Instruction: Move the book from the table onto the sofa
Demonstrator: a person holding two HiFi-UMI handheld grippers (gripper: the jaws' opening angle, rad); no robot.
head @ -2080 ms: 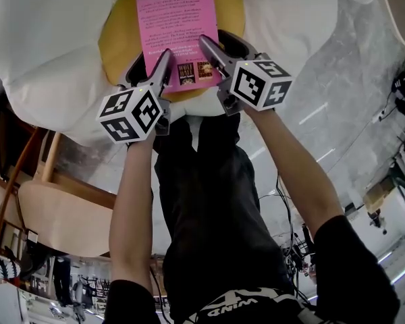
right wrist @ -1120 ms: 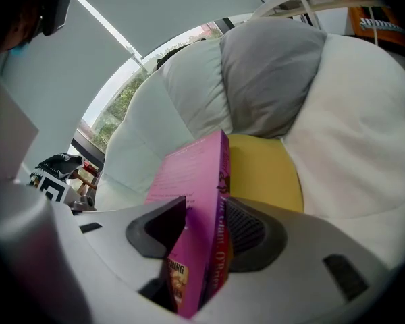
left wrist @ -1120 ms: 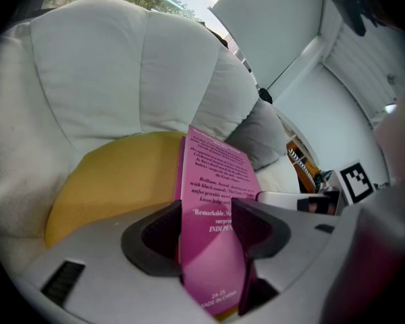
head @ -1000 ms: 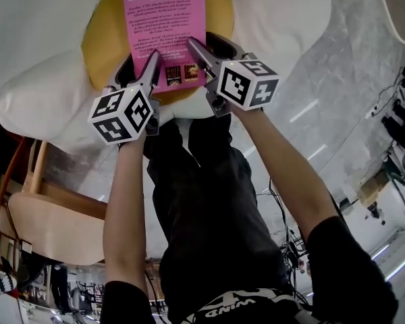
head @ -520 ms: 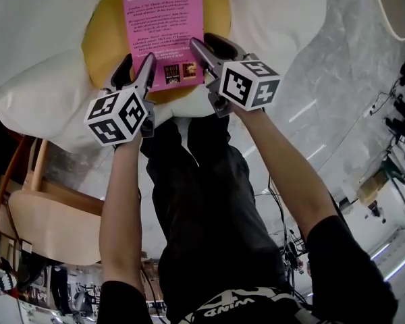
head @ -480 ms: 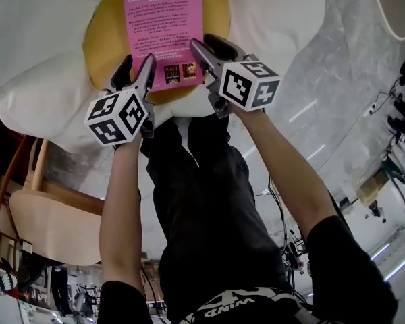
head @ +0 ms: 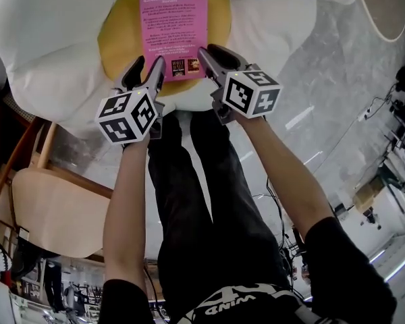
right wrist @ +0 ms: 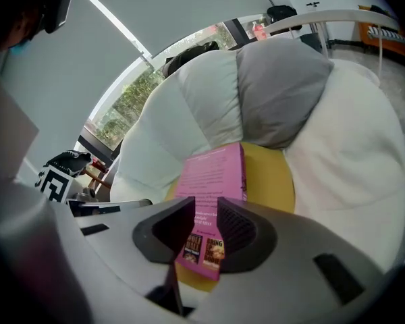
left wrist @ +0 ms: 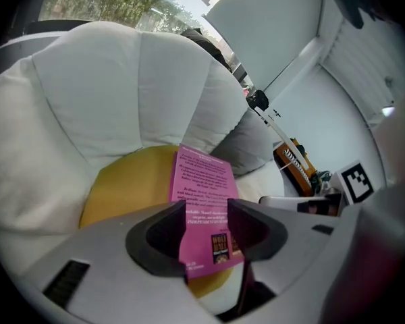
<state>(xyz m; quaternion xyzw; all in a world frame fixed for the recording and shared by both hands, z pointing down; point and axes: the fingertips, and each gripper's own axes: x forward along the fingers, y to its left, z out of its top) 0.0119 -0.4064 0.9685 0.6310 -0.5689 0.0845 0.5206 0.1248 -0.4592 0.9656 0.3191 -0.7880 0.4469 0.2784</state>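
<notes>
- Pink book (head: pixel 175 36) lies flat on the yellow cushion (head: pixel 121 39) of the white sofa (head: pixel 47 39), just ahead of and below both tool tips. Neither tool holds it.
- Left tool (head: pixel 148 69): jaws wide apart and just been closing a little. Nothing is pinched; the book only shows through the gap, beyond it.
- Right tool (head: pixel 216 52): narrower gap, jaws just been closing, nothing between the pads.
- Risk: the jaws close while the tips are this near the book's closest edge. They could nip the cover and drag the book back off the seat.
- Risk: the cushion looks soft and rounded, and the book sits towards its tool-side edge. A brush from either tip could likely slide it off the front.
</notes>
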